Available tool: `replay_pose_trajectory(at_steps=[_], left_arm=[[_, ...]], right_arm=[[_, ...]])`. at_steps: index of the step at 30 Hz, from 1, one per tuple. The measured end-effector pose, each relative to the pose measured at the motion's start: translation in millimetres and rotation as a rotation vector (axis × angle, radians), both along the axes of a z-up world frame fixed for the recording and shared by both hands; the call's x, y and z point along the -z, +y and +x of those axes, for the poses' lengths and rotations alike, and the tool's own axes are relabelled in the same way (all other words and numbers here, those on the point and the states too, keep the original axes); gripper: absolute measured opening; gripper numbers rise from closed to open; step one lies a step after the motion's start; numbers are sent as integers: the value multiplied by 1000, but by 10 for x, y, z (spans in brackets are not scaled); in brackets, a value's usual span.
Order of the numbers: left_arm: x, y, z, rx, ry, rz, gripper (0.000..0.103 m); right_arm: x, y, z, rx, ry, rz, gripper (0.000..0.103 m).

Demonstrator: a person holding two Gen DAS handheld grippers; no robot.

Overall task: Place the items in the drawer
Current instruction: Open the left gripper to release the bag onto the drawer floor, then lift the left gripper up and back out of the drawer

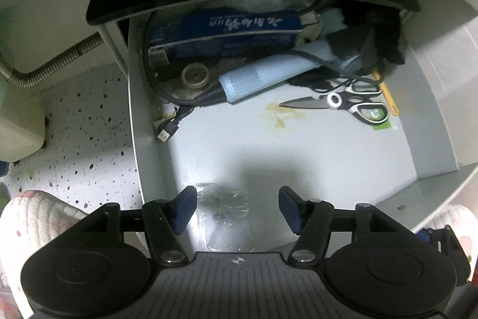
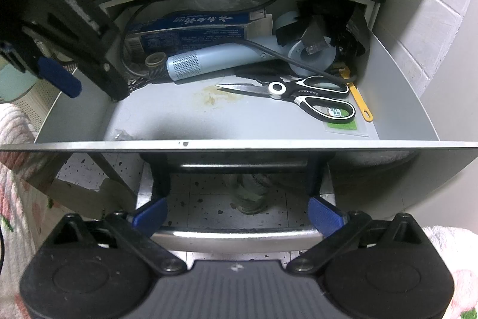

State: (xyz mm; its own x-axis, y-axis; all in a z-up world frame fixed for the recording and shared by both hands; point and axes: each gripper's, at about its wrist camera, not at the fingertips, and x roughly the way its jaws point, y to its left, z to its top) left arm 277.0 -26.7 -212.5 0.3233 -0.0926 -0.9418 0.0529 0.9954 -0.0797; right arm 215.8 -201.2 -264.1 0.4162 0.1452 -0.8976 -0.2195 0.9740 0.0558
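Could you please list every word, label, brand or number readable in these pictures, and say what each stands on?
Blue box: white script along its top and fine print on its side, both too blurred to read.
Round sticker on the scissors: small characters, too small to read.
Green card under the scissors: no legible text.
Nothing else carries readable text.

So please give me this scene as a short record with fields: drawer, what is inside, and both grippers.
drawer: open
scissors: flat on the drawer floor, right side
blue box: at the back
pale blue tube: in front of the box, tilted
clear wrapper: front left corner
left gripper: open, empty, over the wrapper
right gripper: open, around the drawer handle
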Motion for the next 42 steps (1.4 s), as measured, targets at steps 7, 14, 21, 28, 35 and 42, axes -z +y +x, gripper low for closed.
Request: replay_pose_trajectory(at_steps=[7,14,21,28,35,42], left_arm=[[-269,55,-263,18,-119,-14,69],[-512,88,-514,111,-245,-20,80],[-658,141,-742,141,-320,-53,83],[-808,210,-940,163,-399,-65,83],[-990,179,-1115,218,-455,-97,83],[-1055,96,-1181,253,-458,-137,83]], right_arm=[[-21,-31,-31,11,-22,8,96],[-76,-61,-37,32,-22,13,90],[-107,-78,-28,47,-14,20,88],[-69,-31,-8,26,-3,-7,88],[-54,-23,16,7,14,-9,88],[-55,-10,30,4,21,-15,88]])
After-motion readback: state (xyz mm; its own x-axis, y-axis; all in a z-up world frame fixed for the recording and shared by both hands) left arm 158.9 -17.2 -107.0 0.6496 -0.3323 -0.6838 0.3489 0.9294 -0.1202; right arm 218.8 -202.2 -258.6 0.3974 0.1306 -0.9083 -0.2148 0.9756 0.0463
